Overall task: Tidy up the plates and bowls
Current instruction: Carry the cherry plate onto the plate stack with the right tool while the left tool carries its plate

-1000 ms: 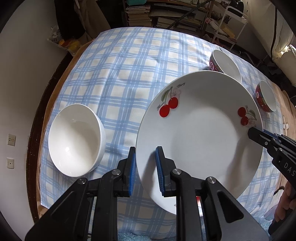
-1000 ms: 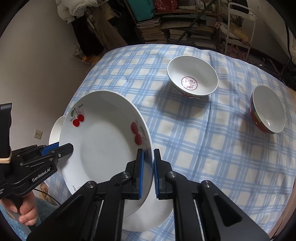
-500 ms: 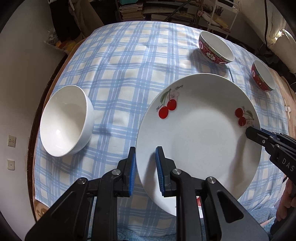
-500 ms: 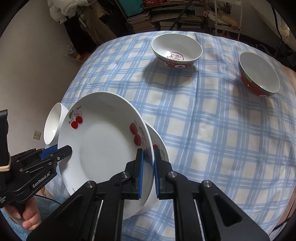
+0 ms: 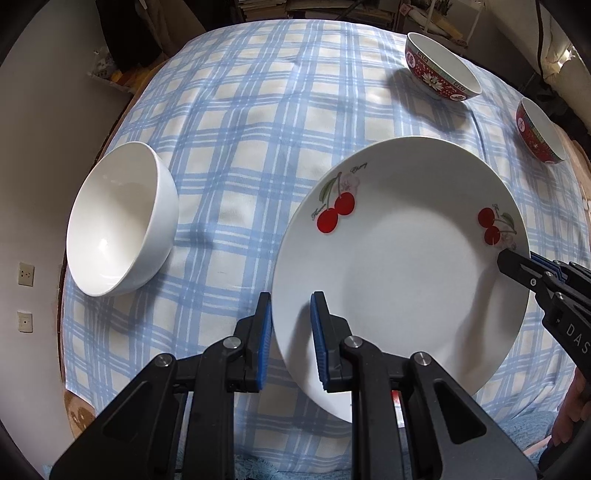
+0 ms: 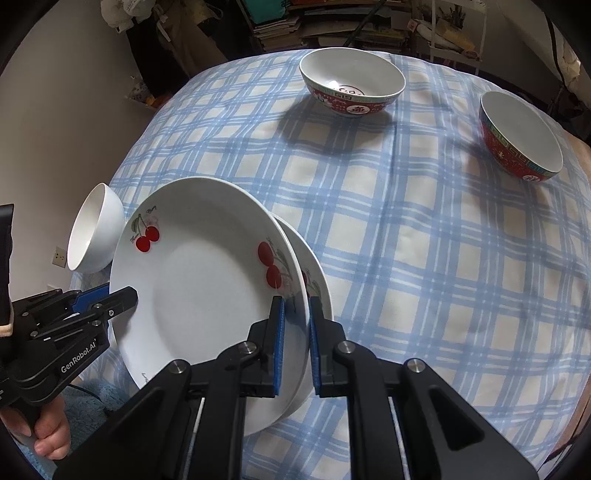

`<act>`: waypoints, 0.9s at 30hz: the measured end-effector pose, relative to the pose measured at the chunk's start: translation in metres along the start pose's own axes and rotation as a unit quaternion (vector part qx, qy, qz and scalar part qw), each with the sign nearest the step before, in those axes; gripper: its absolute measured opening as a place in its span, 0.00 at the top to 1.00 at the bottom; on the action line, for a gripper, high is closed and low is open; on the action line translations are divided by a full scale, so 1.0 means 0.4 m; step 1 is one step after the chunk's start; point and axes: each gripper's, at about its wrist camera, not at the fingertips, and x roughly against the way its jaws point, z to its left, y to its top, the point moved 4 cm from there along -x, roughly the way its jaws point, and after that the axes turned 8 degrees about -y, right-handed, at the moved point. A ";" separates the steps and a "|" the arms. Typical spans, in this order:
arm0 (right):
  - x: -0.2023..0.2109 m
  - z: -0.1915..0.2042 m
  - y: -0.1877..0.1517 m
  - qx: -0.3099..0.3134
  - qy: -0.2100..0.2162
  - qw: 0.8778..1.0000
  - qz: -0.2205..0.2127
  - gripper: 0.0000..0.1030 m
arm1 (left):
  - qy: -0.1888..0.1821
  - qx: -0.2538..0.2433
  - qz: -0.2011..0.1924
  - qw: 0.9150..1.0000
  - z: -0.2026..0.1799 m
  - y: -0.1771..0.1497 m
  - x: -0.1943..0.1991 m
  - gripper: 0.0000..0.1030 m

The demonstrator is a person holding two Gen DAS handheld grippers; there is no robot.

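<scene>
Cherry plate (image 6: pixel 207 295): left tongs (image 5: pixel 290 332) and right tongs (image 6: pixel 295 339) clamped on opposite rims. Second plate (image 6: pixel 314 273) lies directly beneath, offset rightward.

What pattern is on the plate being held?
Red cherries on white plate, clearest in the left wrist view.

We count two white cherry-printed plates (image 6: pixel 207 295) (image 6: pixel 314 273), one plain white bowl (image 5: pixel 118 225), and two red-patterned bowls (image 6: pixel 351 83) (image 6: pixel 521 136).

A blue-checked tablecloth (image 5: pixel 258 122) is spread over the table; stacked books (image 6: pixel 280 29) are seen behind.
</scene>
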 end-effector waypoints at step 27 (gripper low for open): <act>-0.012 -0.015 -0.006 -0.013 -0.010 1.000 0.005 0.87 | -0.021 0.007 0.004 1.000 0.017 0.001 -0.019 0.82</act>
